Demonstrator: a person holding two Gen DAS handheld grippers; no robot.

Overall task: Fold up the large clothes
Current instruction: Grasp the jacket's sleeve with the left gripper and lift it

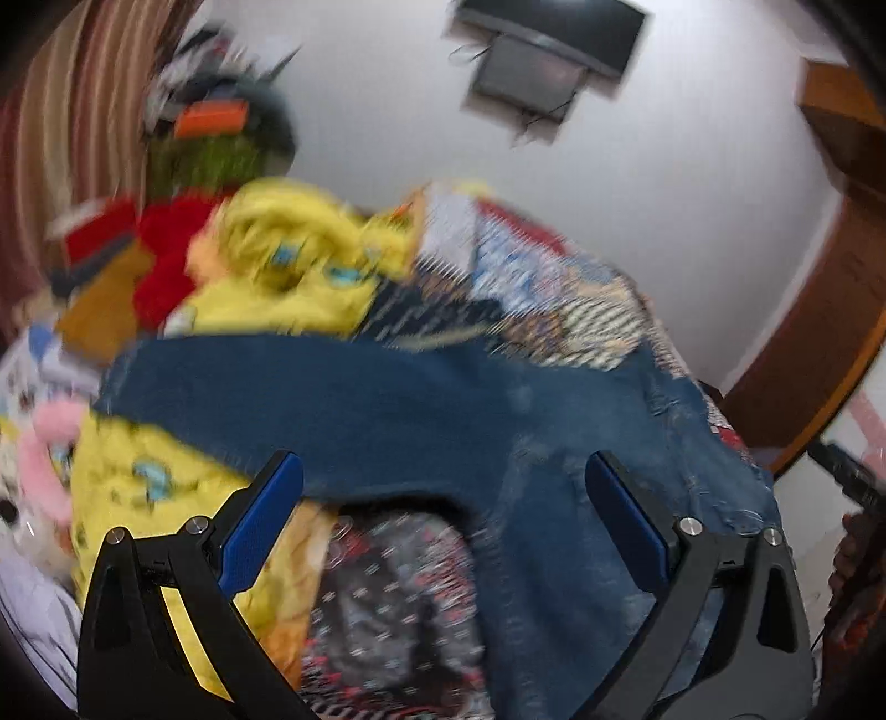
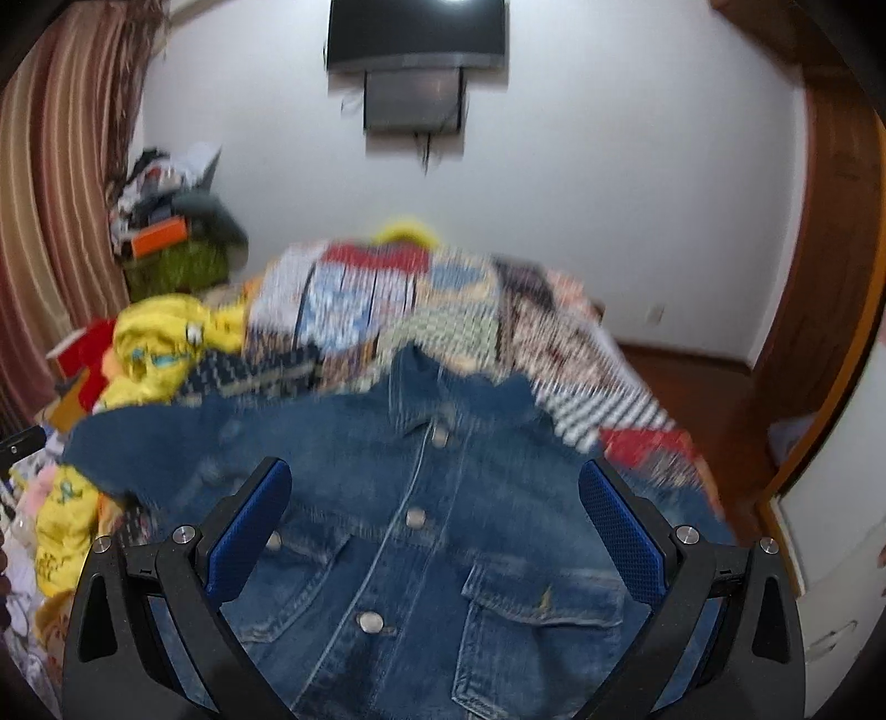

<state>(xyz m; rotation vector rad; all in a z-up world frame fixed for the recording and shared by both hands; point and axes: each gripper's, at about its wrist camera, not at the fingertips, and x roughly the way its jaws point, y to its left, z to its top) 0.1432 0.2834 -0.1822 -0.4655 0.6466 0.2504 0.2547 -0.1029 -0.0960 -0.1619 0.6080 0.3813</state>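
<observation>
Left wrist view, blurred: left gripper (image 1: 443, 487) spread wide, blue-padded fingers (image 1: 260, 526) well apart, nothing between them, poised above a blue denim jacket (image 1: 421, 410). Jacket lying across a bed covered by a multicoloured patchwork quilt (image 1: 531, 277), one sleeve stretched out to the left over a yellow cartoon-print cloth (image 1: 144, 487), body of the garment running down under the right finger. Between the fingers, below the sleeve, a dark red-and-white patterned piece of bedding. More yellow fabric heaped behind the jacket (image 1: 293, 260), beside a red garment (image 1: 171, 249). Behind, a striped brown curtain (image 1: 50, 138), a cluttered pile with an orange box (image 1: 213, 119), a white wall with a dark wall-mounted screen (image 1: 548, 39), and brown wooden door trim (image 1: 819, 321) at right.

Right wrist view, also blurred: right gripper (image 2: 434, 493) likewise released, fingers (image 2: 623, 537) far apart and gripping nothing, hovering over the jacket's front (image 2: 421, 554). Jacket spread front-up, collar toward the far side, metal buttons (image 2: 415, 518) down the middle, a flap pocket (image 2: 545, 601) near the right finger. Quilt beyond the collar (image 2: 387, 299), yellow cloth to the left (image 2: 160, 338), curtain (image 2: 50, 194) and screen (image 2: 415, 33) behind.
</observation>
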